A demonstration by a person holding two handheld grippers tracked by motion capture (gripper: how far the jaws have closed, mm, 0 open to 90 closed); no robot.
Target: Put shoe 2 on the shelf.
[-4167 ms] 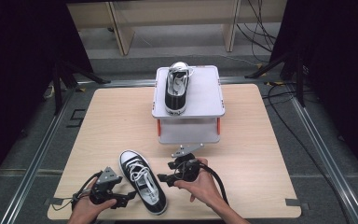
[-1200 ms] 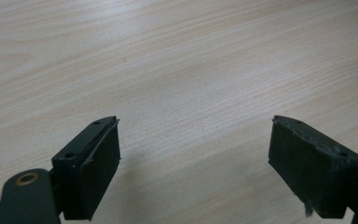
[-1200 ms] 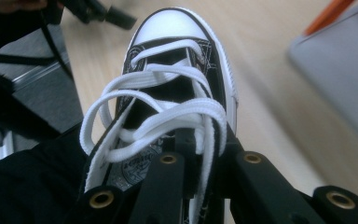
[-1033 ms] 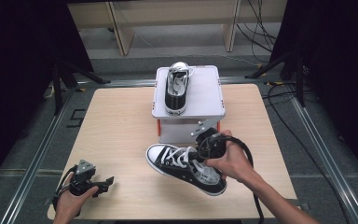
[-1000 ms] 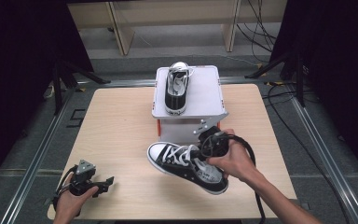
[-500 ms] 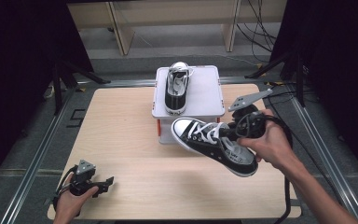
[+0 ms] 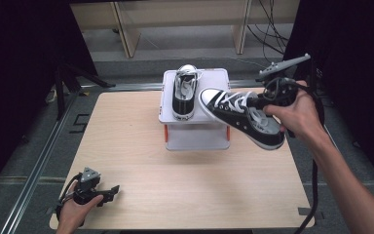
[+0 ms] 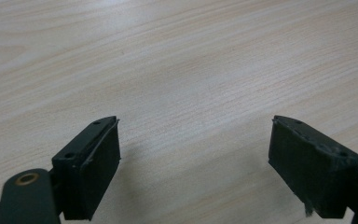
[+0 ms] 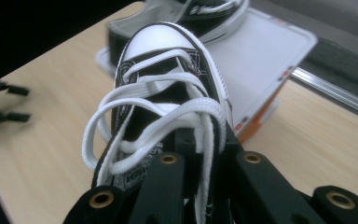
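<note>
The pale wooden bench point(image 7: 185, 180) stands on a grey floor point(image 7: 29, 146), with metal rails point(image 7: 39, 165) running along its left side and behind it. Beyond the far edge are the 2 legs of a light wooden shelf point(image 7: 126, 29), and black cables point(image 7: 268, 24) trail across the floor at the right. Dark curtains point(image 7: 19, 63) hang on both sides.

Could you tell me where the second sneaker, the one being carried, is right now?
In the high view it hangs in the air at the table's right rear, clamped in the right gripper, its toe over the white stand beside the other sneaker.
</note>
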